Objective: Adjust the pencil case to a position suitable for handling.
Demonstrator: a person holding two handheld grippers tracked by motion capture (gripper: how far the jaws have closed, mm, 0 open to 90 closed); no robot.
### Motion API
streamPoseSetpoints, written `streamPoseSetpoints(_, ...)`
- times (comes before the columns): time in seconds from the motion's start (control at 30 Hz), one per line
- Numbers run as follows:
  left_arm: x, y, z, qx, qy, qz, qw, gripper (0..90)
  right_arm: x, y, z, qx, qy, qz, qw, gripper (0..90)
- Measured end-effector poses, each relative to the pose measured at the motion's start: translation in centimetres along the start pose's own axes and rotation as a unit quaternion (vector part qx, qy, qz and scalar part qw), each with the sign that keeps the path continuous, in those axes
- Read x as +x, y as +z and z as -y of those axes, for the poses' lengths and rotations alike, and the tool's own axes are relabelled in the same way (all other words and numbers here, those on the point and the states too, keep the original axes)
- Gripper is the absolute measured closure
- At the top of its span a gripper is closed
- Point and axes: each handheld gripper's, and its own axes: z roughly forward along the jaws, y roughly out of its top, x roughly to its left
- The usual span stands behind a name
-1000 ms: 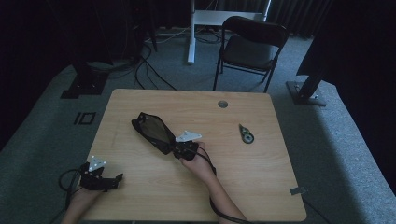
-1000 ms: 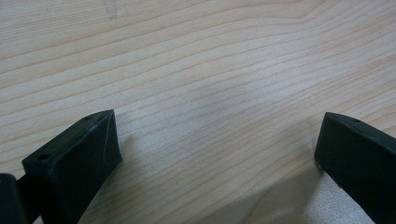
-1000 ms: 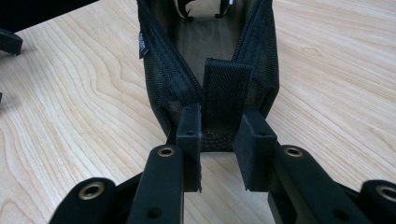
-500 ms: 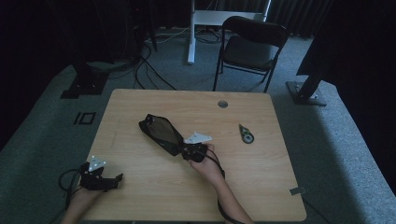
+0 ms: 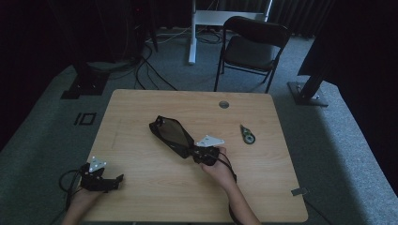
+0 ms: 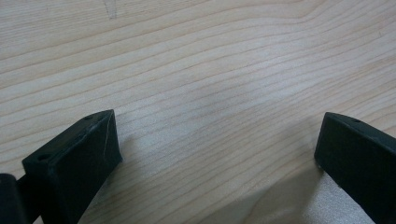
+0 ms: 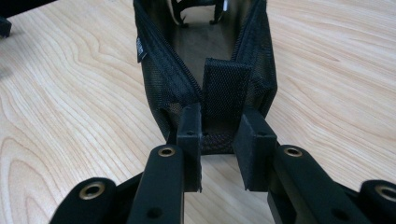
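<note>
We see a light wooden table (image 5: 141, 108) with a black mesh pouch (image 5: 171, 133) lying open near its middle, its long axis running from 10 o'clock to 4 o'clock. At the pouch's 4 o'clock end sits the right gripper (image 5: 199, 152), held in the person's right hand (image 5: 218, 169). In the right gripper view, its 2 jaws are drawn in on the woven tab (image 7: 226, 91) at the end of the pouch (image 7: 159, 70), clamping it (the zip edges spread apart beyond, showing the dark inside). The left gripper (image 5: 115, 180) rests at about 8 o'clock on the table, well apart from the pouch, with the left hand (image 5: 82, 199) behind it. In the left gripper view, its jaws stand wide apart over bare wood (image 6: 196, 70), holding nothing. A small dark roller-like item (image 5: 247, 136) lies at 3 o'clock of the pouch; we cannot tell what it is.
</note>
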Motion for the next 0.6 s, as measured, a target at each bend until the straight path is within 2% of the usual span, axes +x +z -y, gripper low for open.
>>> streamPoseSetpoints(0.17,0.0,0.0,0.0,0.0,0.0,0.0,1.0,0.1,-0.4,-1.0,0.7,0.001,0.004,0.0,1.0,72.6)
streamPoseSetpoints(0.6,0.0,0.0,0.0,0.001,0.001,0.0,1.0,0.1,-1.7,-3.7,2.5,-0.002,0.018,0.019,0.9996,72.6)
